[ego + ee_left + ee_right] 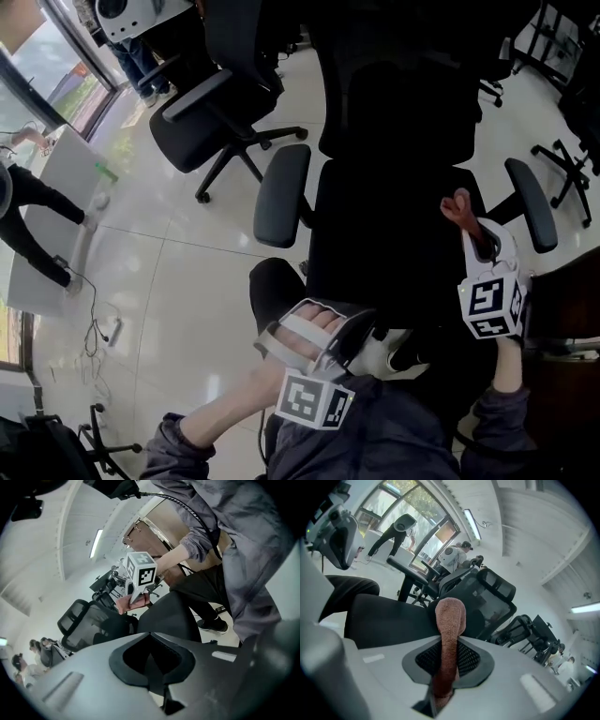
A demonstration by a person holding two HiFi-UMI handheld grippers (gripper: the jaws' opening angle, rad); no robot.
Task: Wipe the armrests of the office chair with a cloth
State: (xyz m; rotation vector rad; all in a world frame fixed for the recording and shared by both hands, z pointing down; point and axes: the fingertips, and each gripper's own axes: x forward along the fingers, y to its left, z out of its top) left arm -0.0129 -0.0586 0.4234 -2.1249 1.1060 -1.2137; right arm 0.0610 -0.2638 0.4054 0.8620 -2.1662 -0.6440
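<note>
Pinching a reddish-brown cloth (450,620) between closed fingers, the right gripper (444,686) hangs over the office chair (394,234) seat; the left gripper (157,667) has its fingers together, holding nothing.

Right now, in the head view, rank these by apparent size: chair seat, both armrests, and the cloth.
1. chair seat, clearly largest.
2. left armrest, looks wider, though camera angle may exaggerate that.
3. right armrest.
4. cloth, smallest.

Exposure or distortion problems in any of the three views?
Head view: office chair seat crushed to black, glare on the glossy floor. Left gripper view: heavy fisheye, dark corners. Right gripper view: same fisheye, windows bright; cloth in the jaws is sharp.
</note>
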